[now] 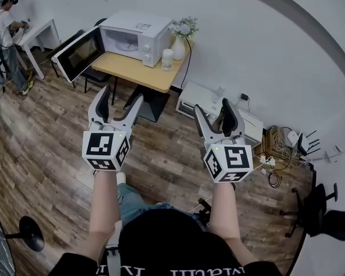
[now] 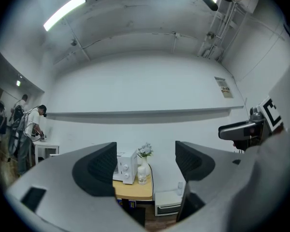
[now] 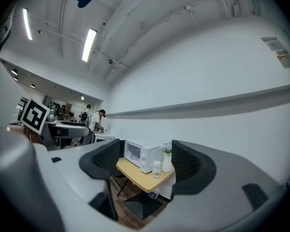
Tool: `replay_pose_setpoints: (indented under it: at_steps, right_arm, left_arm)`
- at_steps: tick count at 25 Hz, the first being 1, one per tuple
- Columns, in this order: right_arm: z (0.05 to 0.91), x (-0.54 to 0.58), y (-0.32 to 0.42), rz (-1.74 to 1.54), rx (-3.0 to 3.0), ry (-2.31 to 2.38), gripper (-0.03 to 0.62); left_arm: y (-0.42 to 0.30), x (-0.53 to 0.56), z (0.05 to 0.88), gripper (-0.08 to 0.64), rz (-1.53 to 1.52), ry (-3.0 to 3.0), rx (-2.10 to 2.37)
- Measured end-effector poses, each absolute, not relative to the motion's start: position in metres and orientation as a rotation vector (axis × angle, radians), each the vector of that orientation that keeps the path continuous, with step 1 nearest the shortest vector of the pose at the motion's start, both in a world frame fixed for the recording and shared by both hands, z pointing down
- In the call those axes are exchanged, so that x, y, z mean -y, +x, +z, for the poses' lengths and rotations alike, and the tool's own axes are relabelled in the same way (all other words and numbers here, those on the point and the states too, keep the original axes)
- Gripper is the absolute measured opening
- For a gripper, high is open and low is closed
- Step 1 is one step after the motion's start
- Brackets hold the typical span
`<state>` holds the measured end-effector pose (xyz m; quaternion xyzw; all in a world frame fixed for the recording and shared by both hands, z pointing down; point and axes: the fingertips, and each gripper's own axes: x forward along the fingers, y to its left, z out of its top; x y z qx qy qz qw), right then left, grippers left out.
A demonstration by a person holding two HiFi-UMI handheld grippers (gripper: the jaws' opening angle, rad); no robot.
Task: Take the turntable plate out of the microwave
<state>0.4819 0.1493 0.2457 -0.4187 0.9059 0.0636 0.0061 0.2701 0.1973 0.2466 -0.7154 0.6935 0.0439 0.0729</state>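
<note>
The one microwave (image 1: 139, 30) sits on the table (image 1: 135, 71) with its door (image 1: 80, 53) wide open. One plate (image 1: 122, 42) lies inside it. One vase (image 1: 178, 48) next to it holds flowers (image 1: 184, 26). One small white jar (image 1: 167, 59) stands by the vase. The left gripper (image 1: 122, 94) and right gripper (image 1: 213, 104) are both spread wide with nothing in them, well away from the table.

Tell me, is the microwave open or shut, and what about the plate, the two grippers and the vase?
Microwave: door swung wide open.
Plate: inside the microwave, not taken out yet.
Left gripper: open, empty.
Right gripper: open, empty.
Vase: upright on the table.
</note>
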Motion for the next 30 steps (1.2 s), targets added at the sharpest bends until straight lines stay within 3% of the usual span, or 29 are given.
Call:
replay_pose_setpoints:
  at_steps: [20, 30]
  right_arm:
    - [0.275, -0.039, 0.214, 0.159, -2.95, -1.348, 0.334]
    - [0.285, -0.009, 0.116, 0.143, -2.944, -1.444, 0.333]
  left_arm:
    - [0.005, -0.093, 0.273, 0.365, 0.068, -2.195, -2.158]
    - [-0.078, -0.047, 0.285, 0.365, 0.031, -2.31, -2.068]
